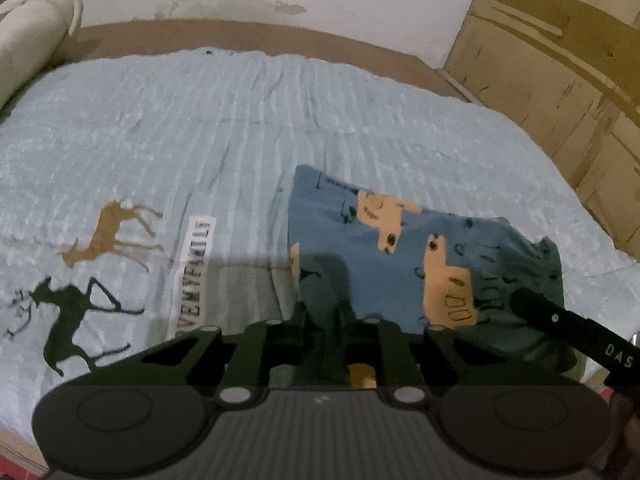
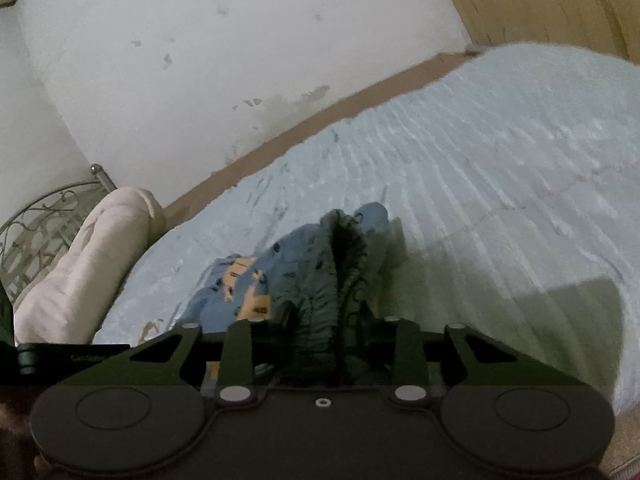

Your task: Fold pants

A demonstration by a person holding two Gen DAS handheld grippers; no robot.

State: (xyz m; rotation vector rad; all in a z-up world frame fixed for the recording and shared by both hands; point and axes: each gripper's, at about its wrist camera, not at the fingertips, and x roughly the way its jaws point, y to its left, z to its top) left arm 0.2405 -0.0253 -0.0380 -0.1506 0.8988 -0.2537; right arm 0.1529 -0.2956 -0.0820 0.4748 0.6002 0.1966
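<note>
Small blue pants (image 1: 400, 256) with orange vehicle prints lie on the light blue bedspread (image 1: 200, 128). In the left wrist view my left gripper (image 1: 320, 332) is at the pants' near edge, and the cloth runs up between its fingers. The other gripper's black body (image 1: 568, 328) reaches onto the pants' gathered waistband at the right. In the right wrist view my right gripper (image 2: 324, 340) is shut on the bunched dark waistband (image 2: 340, 280), and the pants (image 2: 248, 284) trail away to the left.
A rolled cream blanket (image 1: 28, 36) lies at the bed's far left (image 2: 88, 256). A stained white wall (image 2: 180, 60) runs behind the bed. A wooden cupboard (image 1: 560, 60) stands at the right. A metal bed frame (image 2: 36, 216) shows beyond the blanket. Deer prints (image 1: 72, 312) mark the bedspread.
</note>
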